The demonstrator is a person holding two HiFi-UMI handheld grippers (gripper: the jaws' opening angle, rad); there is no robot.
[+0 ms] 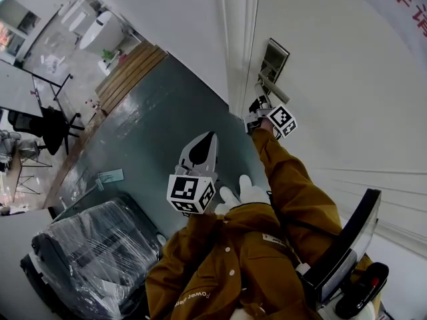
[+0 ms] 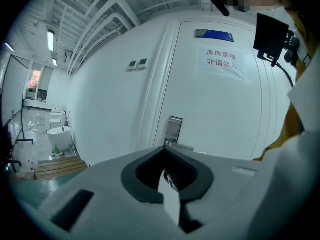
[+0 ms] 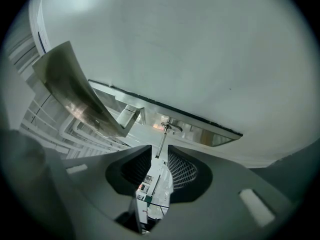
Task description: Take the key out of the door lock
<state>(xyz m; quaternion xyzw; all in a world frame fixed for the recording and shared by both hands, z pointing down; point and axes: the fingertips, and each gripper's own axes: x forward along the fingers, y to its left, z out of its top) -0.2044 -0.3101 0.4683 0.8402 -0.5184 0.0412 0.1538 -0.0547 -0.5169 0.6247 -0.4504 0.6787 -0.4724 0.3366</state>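
Note:
The white door (image 1: 327, 65) carries a steel lock plate (image 1: 273, 60) with a lever handle (image 1: 270, 85). Just below the handle, my right gripper (image 1: 257, 109) is up against the lock. In the right gripper view its jaws are shut on the key (image 3: 159, 176). The key's thin blade (image 3: 162, 141) runs straight to the round keyhole (image 3: 169, 126) in the lock plate (image 3: 205, 132), under the handle (image 3: 75, 91). My left gripper (image 1: 208, 142) hangs back near my chest, shut and empty, pointing towards the lock plate (image 2: 174, 130) from a distance.
A grey floor stretches left of the door. A plastic-wrapped black chair (image 1: 93, 252) stands at lower left, a wooden platform (image 1: 130, 72) and white tub (image 1: 100, 31) further back. A black device (image 1: 347, 245) hangs at my right side. A printed sign (image 2: 222, 61) is on the door.

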